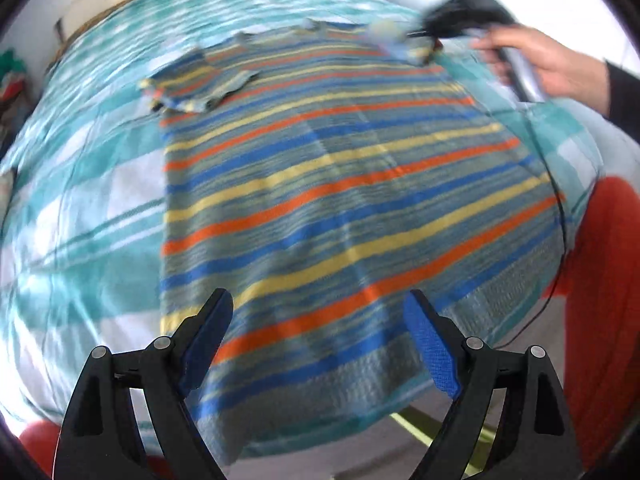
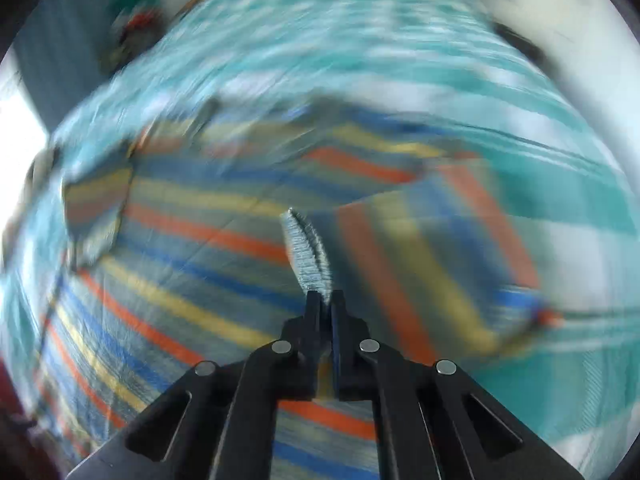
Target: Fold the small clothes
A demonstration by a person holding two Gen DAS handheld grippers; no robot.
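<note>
The left gripper (image 1: 318,320) stood apart at 6 o'clock over the striped knitted shirt (image 1: 340,200); the right gripper (image 2: 326,300) clamped its grey ribbed hem (image 2: 306,256).

A striped shirt (image 1: 332,184) in grey-green, blue, yellow and orange lies flat on the bed, hem at the near edge. One sleeve is lifted and folded inward.

Teal-white checked bedsheet (image 1: 80,184) covers bed; blurred colourful heap (image 2: 134,12) at far left w/ wall behind.
</note>
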